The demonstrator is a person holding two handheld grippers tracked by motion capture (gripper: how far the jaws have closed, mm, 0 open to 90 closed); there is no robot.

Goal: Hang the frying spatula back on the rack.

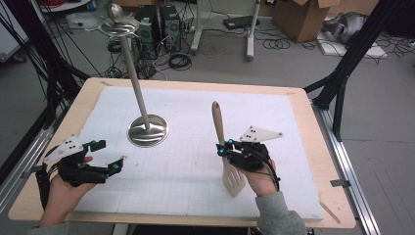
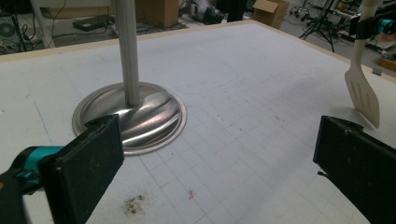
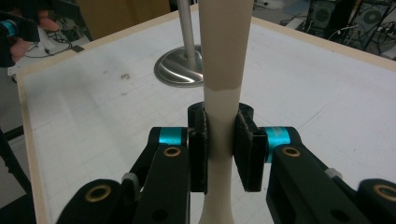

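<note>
We hold the spatula (image 1: 226,155) in our right gripper (image 1: 226,149), whose jaws are clamped on its neck, at the point where the brown wooden handle gives way to the cream plastic; in the right gripper view the two black pads (image 3: 247,151) press against the shaft (image 3: 223,84) from both sides. The spatula stands close to upright above the white mat (image 1: 195,171), handle up and tilted slightly away from us, the slotted blade hanging below the gripper and lifted clear of the mat. Our left gripper (image 1: 113,157) rests low over the near left part of the mat, its jaws spread wide with nothing between them. Just ahead of it, in the left gripper view, sits the round steel base (image 2: 149,119) of the stand (image 1: 139,98), a pale pole rising from its middle to a small dish at the top. The two grippers are well apart.
</note>
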